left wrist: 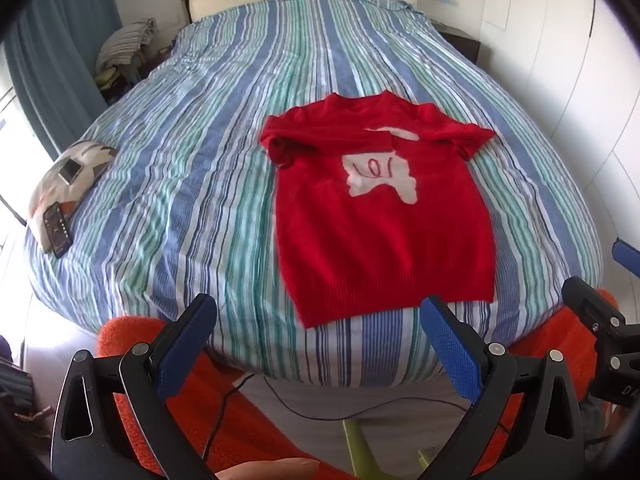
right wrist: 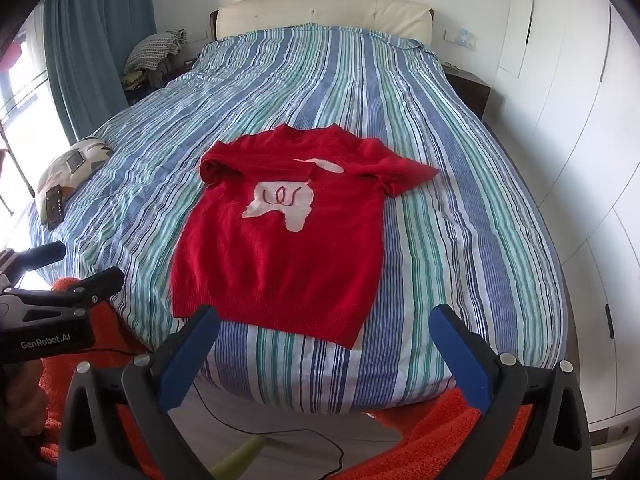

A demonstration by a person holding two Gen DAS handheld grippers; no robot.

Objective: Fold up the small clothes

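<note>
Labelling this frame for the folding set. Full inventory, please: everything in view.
sweater: 1, red with white patch, flat on the bed's near end
bed cover: 1, blue-green-white striped
headboard: 1, cream, far end
patterned cushion: 1, bed's left edge
phones: 2, one dark, one pale, on the cushion
clothes pile: 1, beside the bed, far left
curtain: 1, teal, left
wardrobe: white, right wall
rug: orange, floor
cable: 1, black, floor
left gripper: blue fingers open, empty
right gripper: blue fingers open, empty
</note>
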